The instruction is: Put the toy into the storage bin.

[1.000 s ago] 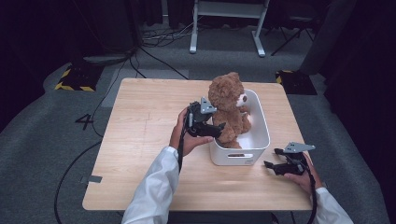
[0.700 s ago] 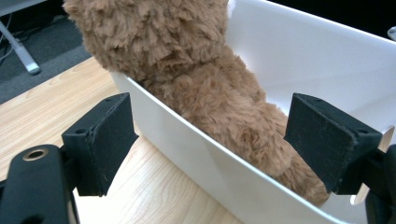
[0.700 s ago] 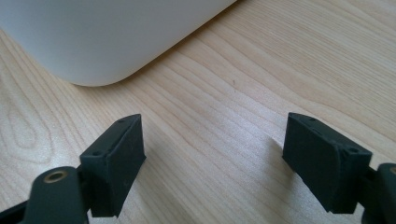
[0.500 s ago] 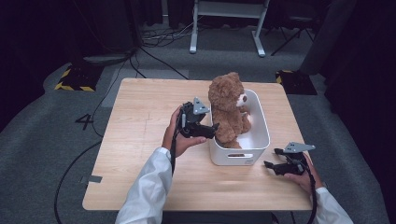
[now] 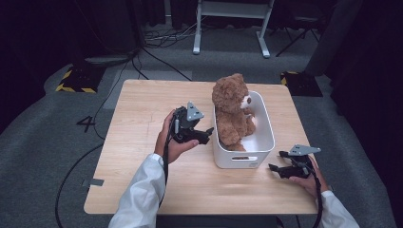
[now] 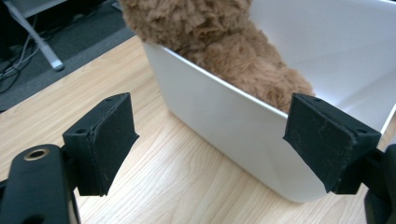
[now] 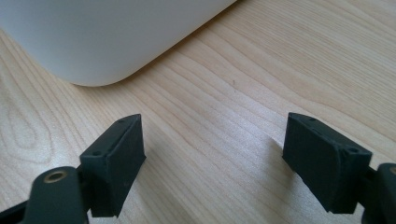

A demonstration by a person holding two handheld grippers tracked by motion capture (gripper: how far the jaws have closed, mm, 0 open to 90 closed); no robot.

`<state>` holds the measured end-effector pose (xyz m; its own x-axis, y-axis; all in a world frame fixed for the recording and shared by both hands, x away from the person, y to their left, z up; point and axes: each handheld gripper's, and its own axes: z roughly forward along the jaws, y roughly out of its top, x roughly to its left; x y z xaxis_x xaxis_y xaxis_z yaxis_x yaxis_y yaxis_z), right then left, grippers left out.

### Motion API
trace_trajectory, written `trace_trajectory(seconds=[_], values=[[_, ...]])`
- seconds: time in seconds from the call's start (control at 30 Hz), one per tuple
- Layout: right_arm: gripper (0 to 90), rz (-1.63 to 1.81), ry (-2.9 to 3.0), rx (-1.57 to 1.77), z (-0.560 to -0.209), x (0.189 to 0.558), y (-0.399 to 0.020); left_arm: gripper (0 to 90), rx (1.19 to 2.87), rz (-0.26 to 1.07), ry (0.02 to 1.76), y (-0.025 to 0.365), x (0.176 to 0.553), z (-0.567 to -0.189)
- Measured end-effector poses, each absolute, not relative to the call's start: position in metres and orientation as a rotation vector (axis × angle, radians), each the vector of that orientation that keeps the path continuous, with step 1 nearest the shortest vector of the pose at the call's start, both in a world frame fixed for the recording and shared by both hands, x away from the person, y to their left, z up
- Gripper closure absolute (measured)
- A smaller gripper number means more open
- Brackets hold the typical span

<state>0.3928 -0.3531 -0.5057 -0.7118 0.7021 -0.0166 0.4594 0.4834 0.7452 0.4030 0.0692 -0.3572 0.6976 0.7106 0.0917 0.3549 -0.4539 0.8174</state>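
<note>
The fluffy brown teddy bear (image 5: 231,114) sits upright inside the white rectangular plastic bin (image 5: 259,154). Left gripper (image 5: 202,134) hovers just beside the bin's wall, jaws wide, empty, apparently positioned for release. Right gripper (image 5: 278,161) rests on the light wooden table (image 5: 138,118), wide apart, idle.

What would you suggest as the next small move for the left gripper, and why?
Probably ease the left gripper a little farther from the white bin and set it down: its jaws are open and empty, and the teddy bear already sits inside, so nothing seems left to hold.
</note>
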Motion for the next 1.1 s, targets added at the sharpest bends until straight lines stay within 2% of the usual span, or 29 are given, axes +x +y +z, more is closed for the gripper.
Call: trace_trajectory(seconds=[1.1], values=[[20.5, 1.07, 2.414, 0.98, -0.506, 0.393, -0.353, 16.0, 2.155, 0.597, 0.873, 0.11, 0.388, -0.388]])
